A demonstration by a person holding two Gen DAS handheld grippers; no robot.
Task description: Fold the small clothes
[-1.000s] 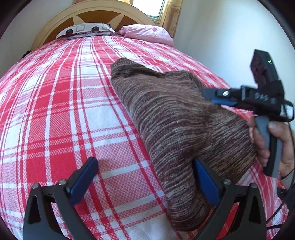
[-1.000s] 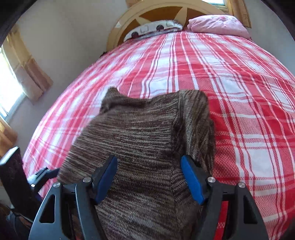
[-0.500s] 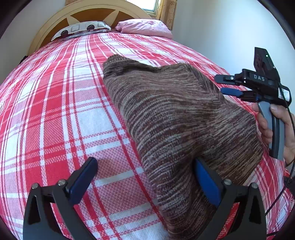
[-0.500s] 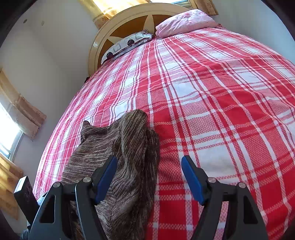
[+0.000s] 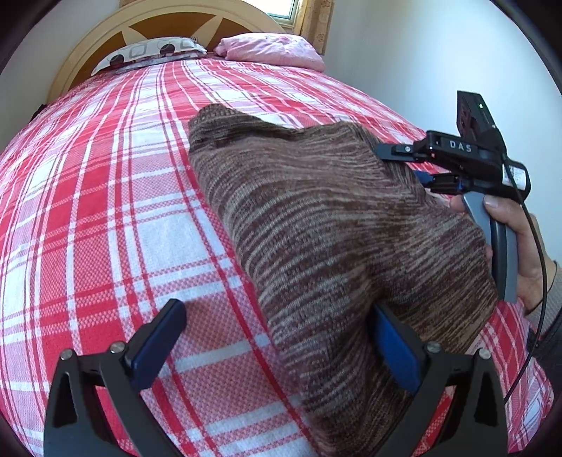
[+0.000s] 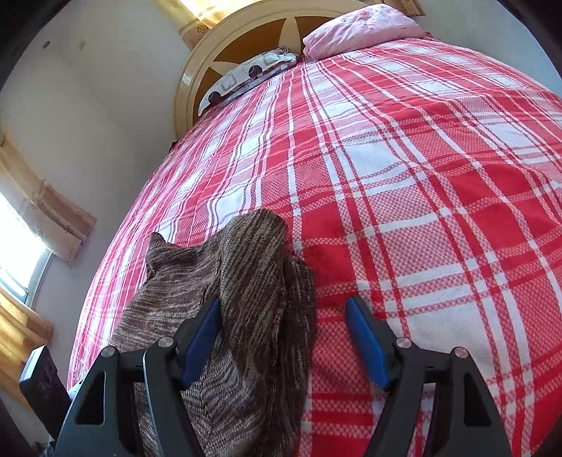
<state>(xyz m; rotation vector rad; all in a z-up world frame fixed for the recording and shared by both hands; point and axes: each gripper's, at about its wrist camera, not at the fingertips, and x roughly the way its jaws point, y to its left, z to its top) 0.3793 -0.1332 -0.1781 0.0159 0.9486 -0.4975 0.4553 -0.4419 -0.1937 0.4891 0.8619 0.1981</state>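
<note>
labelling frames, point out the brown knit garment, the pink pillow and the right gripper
brown knit garment (image 5: 316, 225): left wrist view, middle of knit
pink pillow (image 6: 358, 30): right wrist view, top face
right gripper (image 6: 284, 337): right wrist view, between fingertips

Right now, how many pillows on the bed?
2, both against the headboard: patterned pillow and pink pillow beside it. More could be hidden outside the frame.

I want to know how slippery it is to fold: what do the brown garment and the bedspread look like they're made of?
Garment: soft knit, probably wool or acrylic, matte; fine brown-and-beige ribbed rows show. Bedspread: woven, likely cotton, matte; a visible checked weave grain in red and white plaid.
</note>
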